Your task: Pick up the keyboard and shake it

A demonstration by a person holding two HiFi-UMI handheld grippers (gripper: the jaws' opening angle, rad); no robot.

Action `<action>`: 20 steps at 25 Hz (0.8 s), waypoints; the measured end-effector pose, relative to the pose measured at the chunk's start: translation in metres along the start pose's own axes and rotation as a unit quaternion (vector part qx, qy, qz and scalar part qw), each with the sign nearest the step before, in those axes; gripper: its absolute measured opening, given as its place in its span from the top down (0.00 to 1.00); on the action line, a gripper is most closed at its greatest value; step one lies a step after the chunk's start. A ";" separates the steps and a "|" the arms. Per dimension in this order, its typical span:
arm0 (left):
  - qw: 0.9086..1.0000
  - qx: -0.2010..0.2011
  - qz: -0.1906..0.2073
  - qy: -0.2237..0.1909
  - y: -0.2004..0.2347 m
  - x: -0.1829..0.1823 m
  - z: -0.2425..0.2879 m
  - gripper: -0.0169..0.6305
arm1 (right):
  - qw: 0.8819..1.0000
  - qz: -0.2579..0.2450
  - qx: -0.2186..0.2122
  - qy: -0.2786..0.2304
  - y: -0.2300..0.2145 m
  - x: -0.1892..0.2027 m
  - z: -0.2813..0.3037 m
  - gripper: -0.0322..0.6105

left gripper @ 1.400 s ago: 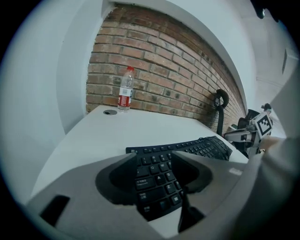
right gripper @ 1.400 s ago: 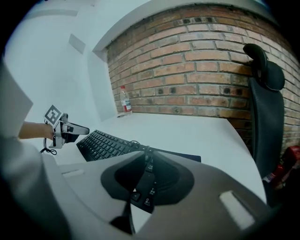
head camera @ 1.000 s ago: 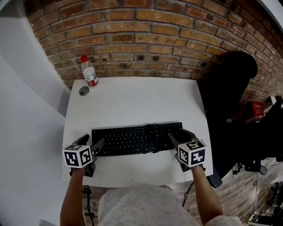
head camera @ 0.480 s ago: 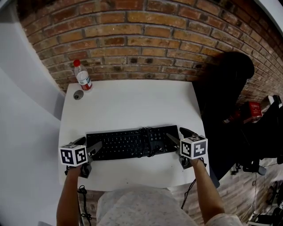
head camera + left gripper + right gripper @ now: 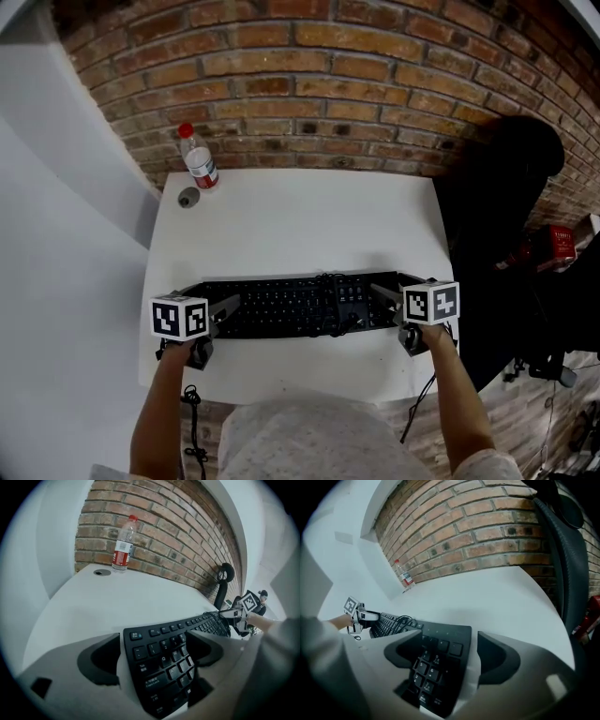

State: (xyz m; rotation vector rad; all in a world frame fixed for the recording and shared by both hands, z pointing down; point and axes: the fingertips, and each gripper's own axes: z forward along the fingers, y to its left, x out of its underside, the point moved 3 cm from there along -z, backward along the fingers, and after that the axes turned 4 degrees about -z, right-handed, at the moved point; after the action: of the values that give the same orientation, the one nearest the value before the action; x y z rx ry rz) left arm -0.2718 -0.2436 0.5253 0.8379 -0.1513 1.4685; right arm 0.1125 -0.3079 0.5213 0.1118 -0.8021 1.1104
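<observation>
A black keyboard (image 5: 300, 305) lies flat on the white table (image 5: 300, 220), near its front edge, with a dark cable (image 5: 337, 289) looped over its keys. My left gripper (image 5: 208, 305) is at the keyboard's left end. In the left gripper view its jaws straddle that end of the keyboard (image 5: 164, 663), and a gap shows by the far jaw. My right gripper (image 5: 394, 292) is at the right end. Its jaws are opening around the number pad of the keyboard (image 5: 436, 667) without pressing on it.
A plastic bottle (image 5: 199, 159) with a red cap stands at the table's back left corner, with a small grey round object (image 5: 188, 197) beside it. A brick wall runs behind the table. A black chair (image 5: 506, 206) stands against the table's right side.
Both grippers stay at the keyboard's two ends, and the right jaws stand wider apart than before. The keyboard rests on the table. The head view has shifted a little.
</observation>
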 end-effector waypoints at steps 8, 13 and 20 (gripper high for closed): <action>1.000 -0.015 -0.015 0.018 0.002 -0.002 0.000 0.36 | 0.999 0.009 -0.018 0.037 0.005 -0.002 0.008 0.39; 0.999 -0.022 -0.023 0.013 0.002 -0.003 0.000 0.40 | 0.999 0.016 -0.019 0.049 0.005 -0.003 0.009 0.40; 1.000 -0.011 -0.019 0.010 0.001 -0.003 -0.003 0.41 | 0.999 0.031 -0.011 0.038 0.004 -0.003 0.006 0.44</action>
State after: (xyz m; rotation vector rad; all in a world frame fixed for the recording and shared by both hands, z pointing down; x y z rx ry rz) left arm -0.2743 -0.2450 0.5219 0.8053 -0.1357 1.4361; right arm 0.1055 -0.3112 0.5219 0.0270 -0.7541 1.1585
